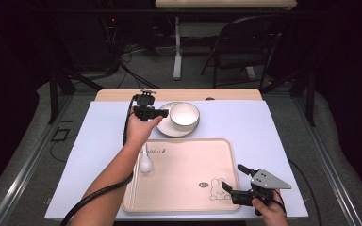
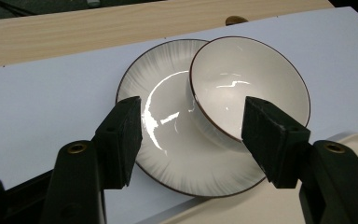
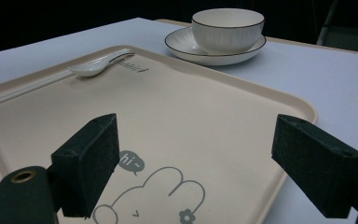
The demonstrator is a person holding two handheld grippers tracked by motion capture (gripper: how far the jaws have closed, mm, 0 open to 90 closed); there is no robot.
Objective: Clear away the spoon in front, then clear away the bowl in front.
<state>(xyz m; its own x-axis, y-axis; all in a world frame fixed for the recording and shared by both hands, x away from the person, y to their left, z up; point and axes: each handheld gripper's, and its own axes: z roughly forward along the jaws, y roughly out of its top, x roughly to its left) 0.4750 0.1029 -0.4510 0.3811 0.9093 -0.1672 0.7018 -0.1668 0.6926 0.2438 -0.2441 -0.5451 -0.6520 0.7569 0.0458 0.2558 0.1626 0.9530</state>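
Note:
A white bowl [image 1: 185,115] with a dark rim sits off-centre on a white plate [image 1: 168,130] at the back of the table. My left gripper [image 1: 160,113] hovers just left of the bowl, over the plate's edge. In the left gripper view the left gripper [image 2: 193,105] stands open, with the bowl [image 2: 249,84] and plate [image 2: 168,98] below and beyond its jaws, which touch neither. Nothing is held by my right gripper [image 1: 232,176], which is open over the front right corner of the beige tray [image 1: 184,188]. A white spoon [image 1: 144,161] lies at the tray's left side.
The tray [image 3: 242,98] carries a rabbit drawing near my right gripper [image 3: 196,126]; the spoon [image 3: 98,65], bowl [image 3: 227,28] and plate [image 3: 186,46] lie beyond. A pale cloth [image 1: 245,122] covers the table. A folding chair [image 1: 245,47] and a desk leg [image 1: 177,47] stand behind.

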